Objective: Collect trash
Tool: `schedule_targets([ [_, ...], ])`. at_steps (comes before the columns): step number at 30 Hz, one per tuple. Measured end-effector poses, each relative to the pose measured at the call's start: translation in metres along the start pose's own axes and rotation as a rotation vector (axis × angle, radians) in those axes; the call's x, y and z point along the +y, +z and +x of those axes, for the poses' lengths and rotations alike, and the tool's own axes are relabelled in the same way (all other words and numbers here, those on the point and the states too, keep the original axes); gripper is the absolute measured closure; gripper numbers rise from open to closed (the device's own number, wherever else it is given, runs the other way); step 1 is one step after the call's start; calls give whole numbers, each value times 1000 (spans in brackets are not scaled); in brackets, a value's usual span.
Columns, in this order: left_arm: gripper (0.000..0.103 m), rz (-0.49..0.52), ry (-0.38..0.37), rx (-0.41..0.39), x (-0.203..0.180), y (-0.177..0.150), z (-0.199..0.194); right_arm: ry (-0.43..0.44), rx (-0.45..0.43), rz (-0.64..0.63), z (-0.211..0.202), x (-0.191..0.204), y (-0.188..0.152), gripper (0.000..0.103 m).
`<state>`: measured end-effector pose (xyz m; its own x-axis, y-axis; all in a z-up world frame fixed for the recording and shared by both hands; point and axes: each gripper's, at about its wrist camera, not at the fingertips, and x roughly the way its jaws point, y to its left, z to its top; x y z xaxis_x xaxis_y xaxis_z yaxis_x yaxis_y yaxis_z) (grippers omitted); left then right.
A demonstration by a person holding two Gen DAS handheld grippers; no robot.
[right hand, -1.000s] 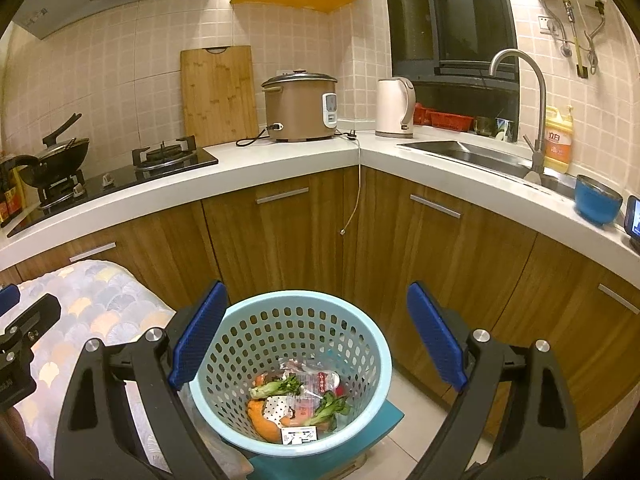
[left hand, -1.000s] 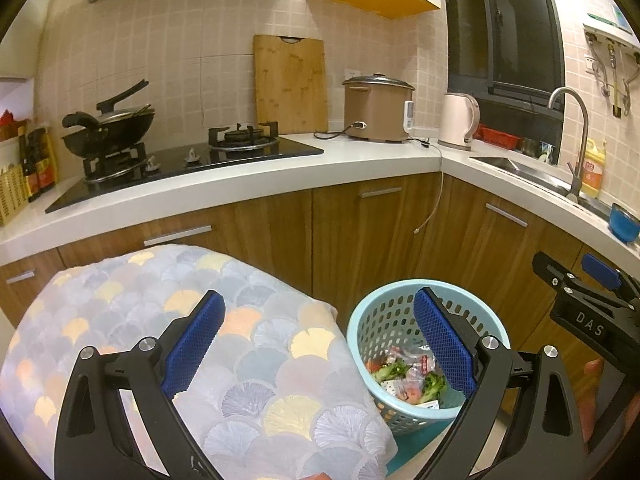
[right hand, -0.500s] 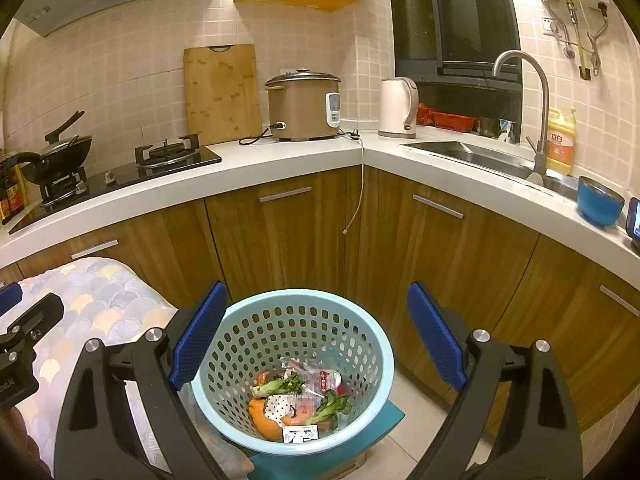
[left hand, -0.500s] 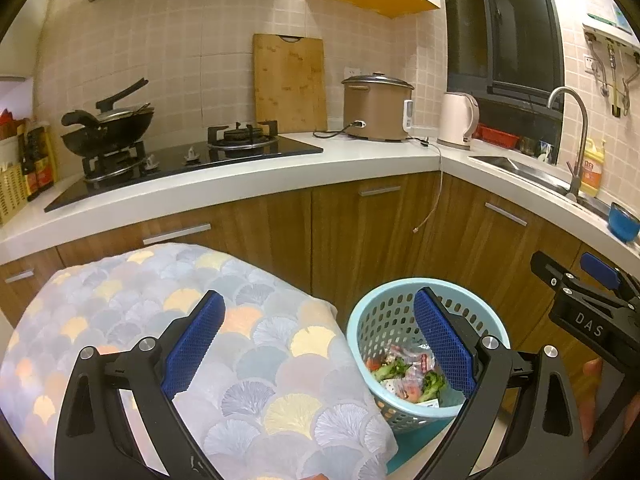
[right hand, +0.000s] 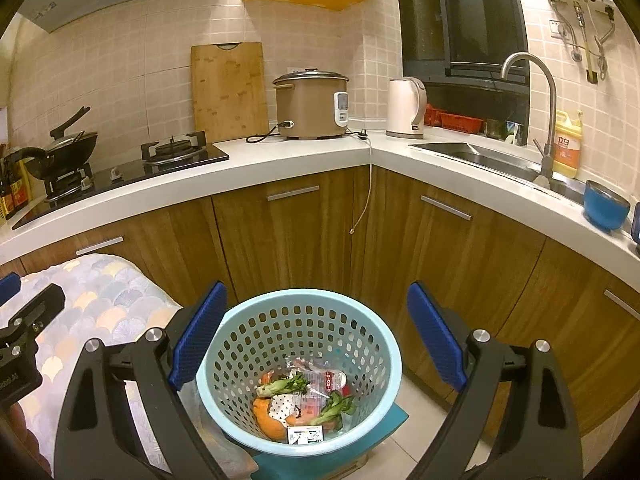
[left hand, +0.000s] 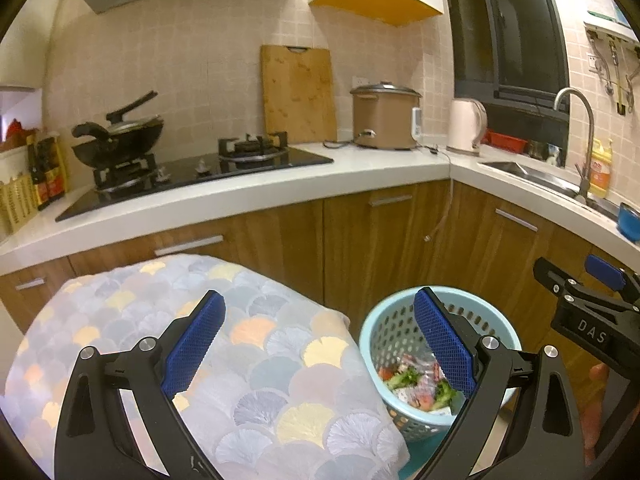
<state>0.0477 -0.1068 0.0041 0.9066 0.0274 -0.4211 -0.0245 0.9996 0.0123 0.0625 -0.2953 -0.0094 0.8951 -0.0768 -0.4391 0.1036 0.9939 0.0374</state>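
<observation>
A light blue perforated basket stands on a teal stool on the floor and holds trash: green vegetable scraps, an orange peel, plastic wrappers and a label. It also shows in the left wrist view at lower right. My right gripper is open and empty, hovering above the basket with its blue pads either side of the rim. My left gripper is open and empty, above a table under a scale-patterned cloth, left of the basket.
Wooden cabinets under a white L-shaped countertop ring the floor space. On it are a gas hob with a wok, a cutting board, a rice cooker, a kettle, a sink with tap and a blue bowl.
Both grippers have risen and drawn back slightly, so the basket sits a little lower in both views. Both stay open and empty.
</observation>
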Motion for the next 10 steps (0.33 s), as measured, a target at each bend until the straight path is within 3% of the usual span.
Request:
schedule_targets([
  [3,10,-11,-18,12,2,2,2,0,1,0,1,-1,0,16],
  [7,8,-55,-113,54,9,2,6,1,-1,3,1,-1,0,16],
  [10,8,-41,-103,50,8,1,7,-1,-2,5,2,-1,-1,16],
])
